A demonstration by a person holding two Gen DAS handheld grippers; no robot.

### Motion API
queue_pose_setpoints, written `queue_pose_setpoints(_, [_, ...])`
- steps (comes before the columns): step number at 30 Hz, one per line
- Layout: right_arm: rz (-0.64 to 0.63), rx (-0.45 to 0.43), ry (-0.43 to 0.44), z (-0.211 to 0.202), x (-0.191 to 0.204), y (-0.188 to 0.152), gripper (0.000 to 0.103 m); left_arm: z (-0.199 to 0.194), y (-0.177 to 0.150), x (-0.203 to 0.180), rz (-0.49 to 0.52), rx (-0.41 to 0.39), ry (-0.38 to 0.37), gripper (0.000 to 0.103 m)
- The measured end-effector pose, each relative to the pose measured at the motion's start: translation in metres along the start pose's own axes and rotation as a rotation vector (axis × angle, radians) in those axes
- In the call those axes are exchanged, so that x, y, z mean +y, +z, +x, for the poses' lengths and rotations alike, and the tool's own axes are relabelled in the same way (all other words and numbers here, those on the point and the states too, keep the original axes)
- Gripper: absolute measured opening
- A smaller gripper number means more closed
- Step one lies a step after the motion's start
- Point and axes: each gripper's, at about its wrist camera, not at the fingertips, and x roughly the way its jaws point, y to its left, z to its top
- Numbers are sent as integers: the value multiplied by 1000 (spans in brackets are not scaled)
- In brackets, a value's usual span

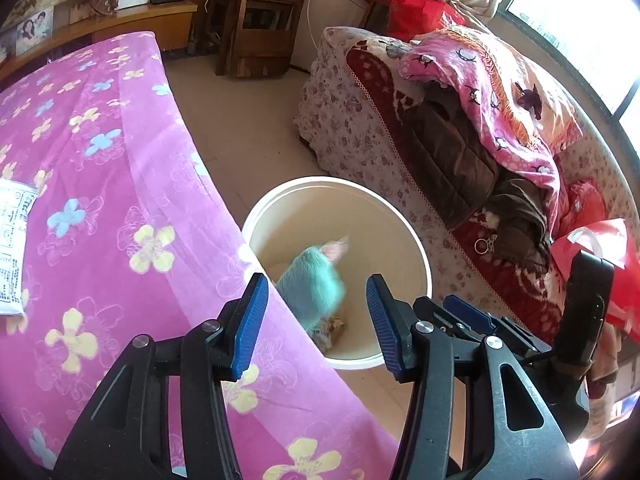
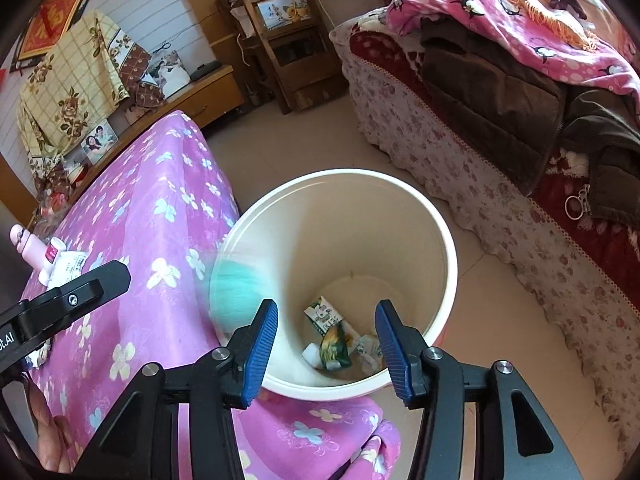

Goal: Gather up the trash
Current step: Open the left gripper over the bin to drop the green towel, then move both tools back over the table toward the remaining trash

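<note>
Beige tile floor (image 2: 312,144) ran btwn a table w/ pink floral cloth (image 1: 100,168) and a sofa in rose-print cover (image 2: 440,160), piled w/ blankets. Wooden chair (image 2: 280,52) and low wood cabinet (image 2: 208,96) stood vs. white wall (image 2: 152,4). Bright daylight came thru window (image 1: 580,28) behind sofa.

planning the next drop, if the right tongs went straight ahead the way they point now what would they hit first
Probably nothing before the trash: the open right tongs point down into the round cream plastic bucket, so they would likely meet the green and white wrappers on its bottom first. Depth is hard to judge.
</note>
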Motion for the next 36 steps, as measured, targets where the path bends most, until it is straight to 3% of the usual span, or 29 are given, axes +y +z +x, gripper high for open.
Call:
queue_pose_setpoints(17, [-100,-5,51,-20,53,-7,49,-39,-18,26,-3,-60,110,50])
queue_pose_setpoints(36, [-268,34,156,-21,164,-35,50,-120,-62,122,-134,-130,270,50])
